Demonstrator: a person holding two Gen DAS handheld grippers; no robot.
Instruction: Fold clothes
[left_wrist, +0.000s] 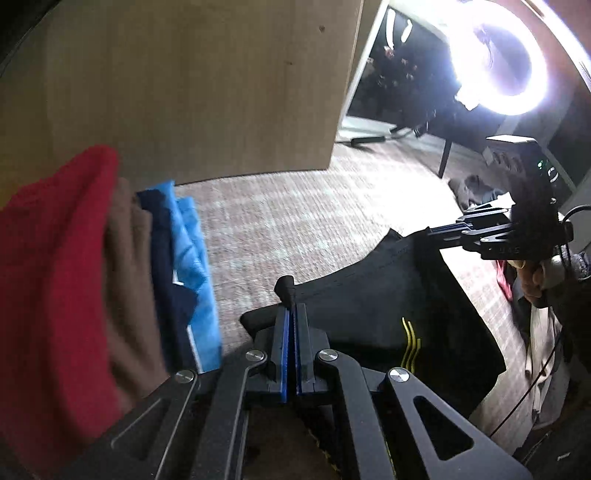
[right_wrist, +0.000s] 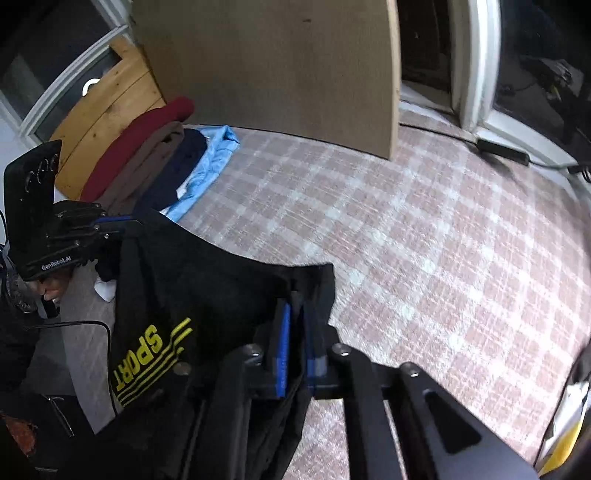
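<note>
A black garment (left_wrist: 376, 295) with yellow stripes and the word SPORT (right_wrist: 177, 295) hangs stretched between my two grippers above the checked bed cover. My left gripper (left_wrist: 293, 306) is shut on one corner of it; it also shows in the right wrist view (right_wrist: 125, 225). My right gripper (right_wrist: 297, 306) is shut on the other corner; it also shows in the left wrist view (left_wrist: 436, 232). A stack of folded clothes, red (left_wrist: 51, 266), brown, navy and light blue (right_wrist: 207, 162), lies at the left against the headboard.
The pink and white checked bed cover (right_wrist: 424, 240) spreads under the garment. A wooden board (right_wrist: 266, 62) stands at the back. A bright ring light (left_wrist: 498, 62) shines at the upper right. More clothes (left_wrist: 476, 188) lie beyond the right gripper.
</note>
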